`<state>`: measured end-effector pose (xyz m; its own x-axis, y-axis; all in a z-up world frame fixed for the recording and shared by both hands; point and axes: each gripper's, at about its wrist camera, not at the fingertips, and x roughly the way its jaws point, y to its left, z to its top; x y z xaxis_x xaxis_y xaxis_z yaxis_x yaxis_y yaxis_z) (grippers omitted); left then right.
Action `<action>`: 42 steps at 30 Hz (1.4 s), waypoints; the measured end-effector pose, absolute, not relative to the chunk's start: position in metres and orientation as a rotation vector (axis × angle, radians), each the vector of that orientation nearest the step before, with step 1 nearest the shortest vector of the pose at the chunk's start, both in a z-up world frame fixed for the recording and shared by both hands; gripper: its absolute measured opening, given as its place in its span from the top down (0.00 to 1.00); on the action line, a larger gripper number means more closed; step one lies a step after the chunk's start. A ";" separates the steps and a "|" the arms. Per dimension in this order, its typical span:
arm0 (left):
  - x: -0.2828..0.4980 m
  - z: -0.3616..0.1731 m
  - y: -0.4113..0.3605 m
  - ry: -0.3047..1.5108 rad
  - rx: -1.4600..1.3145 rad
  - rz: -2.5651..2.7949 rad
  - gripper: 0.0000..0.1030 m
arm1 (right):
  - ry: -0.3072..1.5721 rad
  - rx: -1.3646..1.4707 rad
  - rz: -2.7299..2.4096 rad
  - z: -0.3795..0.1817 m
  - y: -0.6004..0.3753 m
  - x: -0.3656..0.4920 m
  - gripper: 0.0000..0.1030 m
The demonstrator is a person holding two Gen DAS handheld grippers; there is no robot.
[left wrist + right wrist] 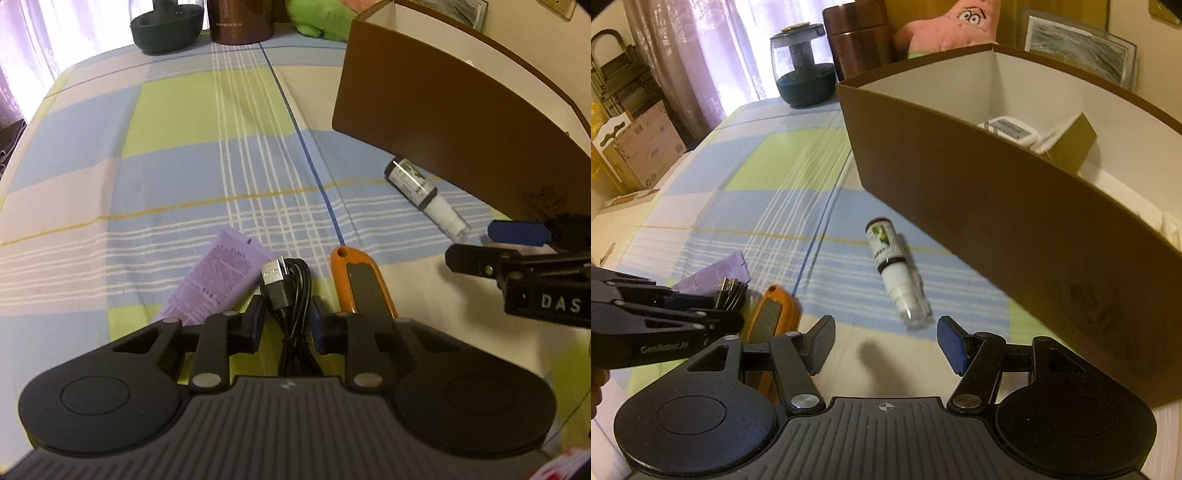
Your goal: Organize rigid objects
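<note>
The left tool is clamped on a coiled black USB cable lying on the plaid worktop. The right tool, fingers apart, hovers near the small bottle. Next: lift the cable into the brown box.

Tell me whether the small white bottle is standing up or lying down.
Lying down: the bottle rests on its side on the checked cloth, beside the brown box.

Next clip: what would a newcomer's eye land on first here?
Likely the big brown box on the right of the checked cloth, a few items already inside. Next, the left gripper closing around a coiled black USB cable, and the open right gripper near a small bottle lying on its side.
</note>
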<state>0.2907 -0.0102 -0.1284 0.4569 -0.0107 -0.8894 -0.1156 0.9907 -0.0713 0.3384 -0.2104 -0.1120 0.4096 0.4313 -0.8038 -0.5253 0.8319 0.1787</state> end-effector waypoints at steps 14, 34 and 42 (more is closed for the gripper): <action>0.309 -0.130 -0.005 1.082 -0.115 0.068 0.82 | 0.918 -0.216 0.636 -0.136 -0.183 0.372 0.66; 0.273 -0.127 -0.007 1.097 -0.118 0.023 0.82 | 0.988 -0.233 0.588 -0.126 -0.215 0.301 0.76; 0.266 -0.126 -0.010 1.109 -0.118 0.032 0.81 | 0.993 -0.203 0.599 -0.125 -0.215 0.286 0.75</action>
<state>0.2665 -0.0104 -0.1261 0.4457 -0.0332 -0.8945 -0.0844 0.9933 -0.0789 0.2859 -0.2148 -0.1253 0.4015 0.3803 -0.8332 -0.5601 0.8217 0.1052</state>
